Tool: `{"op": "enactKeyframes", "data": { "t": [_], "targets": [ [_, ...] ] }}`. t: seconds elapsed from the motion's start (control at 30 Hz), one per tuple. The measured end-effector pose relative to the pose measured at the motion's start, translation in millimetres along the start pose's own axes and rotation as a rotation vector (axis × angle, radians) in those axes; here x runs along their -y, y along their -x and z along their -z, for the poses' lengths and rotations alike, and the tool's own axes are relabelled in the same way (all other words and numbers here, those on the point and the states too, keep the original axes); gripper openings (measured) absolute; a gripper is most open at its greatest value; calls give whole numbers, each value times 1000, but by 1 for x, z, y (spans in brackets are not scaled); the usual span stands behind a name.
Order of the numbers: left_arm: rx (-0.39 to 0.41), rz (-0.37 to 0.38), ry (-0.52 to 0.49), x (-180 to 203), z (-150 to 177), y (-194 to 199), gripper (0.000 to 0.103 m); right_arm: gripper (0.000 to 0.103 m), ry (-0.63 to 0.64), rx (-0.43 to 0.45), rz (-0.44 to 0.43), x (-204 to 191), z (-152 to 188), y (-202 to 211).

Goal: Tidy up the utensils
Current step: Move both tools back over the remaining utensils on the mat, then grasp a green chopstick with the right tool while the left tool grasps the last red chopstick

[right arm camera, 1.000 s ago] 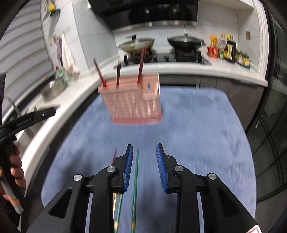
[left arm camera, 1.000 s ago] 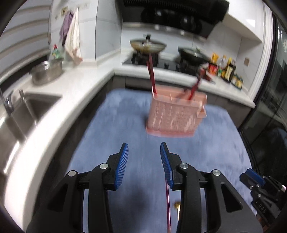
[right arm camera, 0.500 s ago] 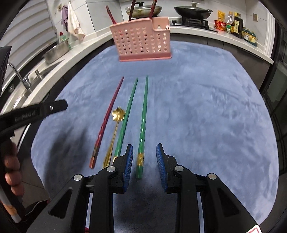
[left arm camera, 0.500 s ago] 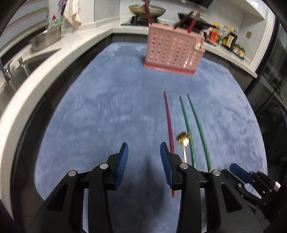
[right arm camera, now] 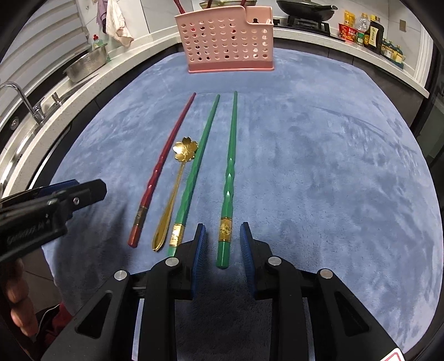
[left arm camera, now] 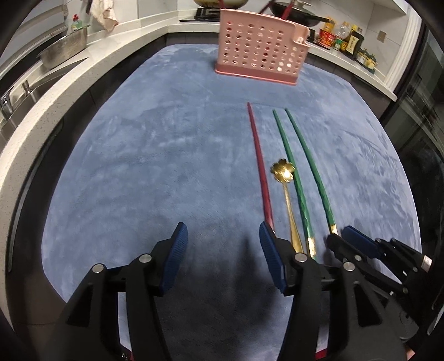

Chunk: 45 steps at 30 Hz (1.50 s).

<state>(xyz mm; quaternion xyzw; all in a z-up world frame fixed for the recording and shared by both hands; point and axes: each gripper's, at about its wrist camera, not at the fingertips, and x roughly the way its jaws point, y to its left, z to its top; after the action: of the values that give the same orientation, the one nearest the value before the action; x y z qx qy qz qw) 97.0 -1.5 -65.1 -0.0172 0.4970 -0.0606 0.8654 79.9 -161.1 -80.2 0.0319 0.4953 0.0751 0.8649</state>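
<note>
A pink perforated utensil holder (right arm camera: 227, 41) stands at the far edge of a blue mat (right arm camera: 319, 155) with red chopsticks sticking out of it; it also shows in the left wrist view (left arm camera: 260, 47). On the mat lie a red chopstick (right arm camera: 163, 166), a gold flower-bowl spoon (right arm camera: 177, 183) and two green chopsticks (right arm camera: 198, 166) (right arm camera: 230, 172). My right gripper (right arm camera: 222, 244) is open, its fingers either side of the right green chopstick's near end. My left gripper (left arm camera: 222, 247) is open and empty, left of the red chopstick (left arm camera: 259, 161).
A white counter runs around the mat, with a sink and tap (right arm camera: 25, 102), a steel bowl (right arm camera: 86, 64) and a stove with pans (right arm camera: 305, 11). Bottles (right arm camera: 371, 33) stand at the far right. A dark glass door is on the right.
Both grippers have dropped low toward the mat's near edge. The left jaws have opened wider. The right gripper now straddles the end of the right green chopstick.
</note>
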Motion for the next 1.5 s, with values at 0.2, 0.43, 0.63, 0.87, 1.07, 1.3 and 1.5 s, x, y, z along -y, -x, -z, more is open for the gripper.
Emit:
{"op": "enactKeyframes", "data": {
  "t": [0.2, 0.43, 0.63, 0.87, 1.07, 1.3, 1.5],
  "targets": [
    [-27, 12, -34, 12, 6, -8, 52, 14, -9, -4, 4, 6, 2, -3],
    [-38, 24, -55, 20, 9, -12, 52, 7, -23, 0, 10, 11, 4, -1],
    [-52, 31, -72, 28, 12, -19, 52, 7, -45, -4, -3, 15, 6, 0],
    [-79, 36, -72, 30, 16, -31, 45, 7, -50, -5, -10, 15, 7, 0],
    [-71, 47, -54, 24, 16, -31, 24, 7, -50, -5, -9, 16, 7, 0],
    [-61, 76, -40, 18, 16, -28, 7, 7, -53, -10, -14, 16, 6, 0],
    [-28, 70, -37, 16, 12, -13, 8, 7, -65, 2, -22, 17, 5, 11]
  ]
}}
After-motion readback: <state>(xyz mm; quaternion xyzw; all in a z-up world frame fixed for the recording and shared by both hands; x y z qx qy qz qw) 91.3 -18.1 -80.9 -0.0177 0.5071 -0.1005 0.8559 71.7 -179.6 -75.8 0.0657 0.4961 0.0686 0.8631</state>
